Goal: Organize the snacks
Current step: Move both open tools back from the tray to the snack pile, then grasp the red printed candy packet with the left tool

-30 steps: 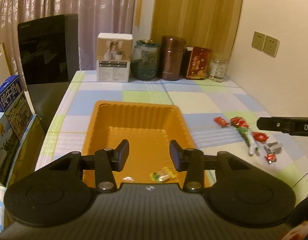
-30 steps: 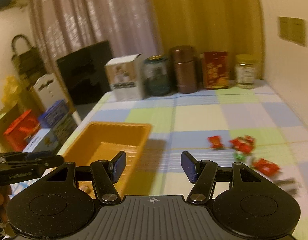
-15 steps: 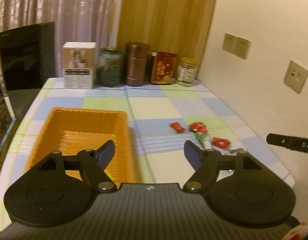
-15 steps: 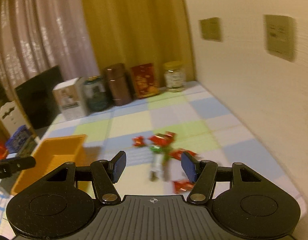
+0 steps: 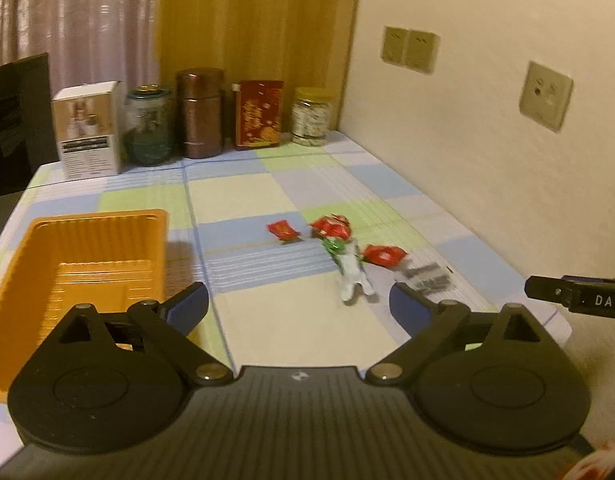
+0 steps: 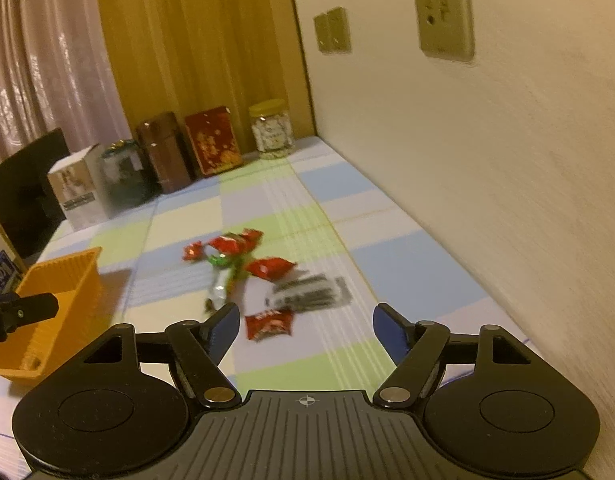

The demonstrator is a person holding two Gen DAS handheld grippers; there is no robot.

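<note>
Checkered tablecloth (image 5: 243,192); left claw (image 5: 298,308), right claw (image 6: 306,330) both spread wide, empty.

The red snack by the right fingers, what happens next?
Probably the right gripper dips down and shuts on the red snack. It is open and empty, the snack lies just ahead by its left finger, and the tray waits beside.

the right gripper (image 6: 306,326) hung with jaws spread wide above a checked tablecloth (image 6: 395,264). a red snack packet (image 6: 269,323) lay between its fingertips, more blurred snacks (image 6: 243,258) at 12 o'clock, an orange tray (image 6: 63,300) at 9 o'clock.
</note>
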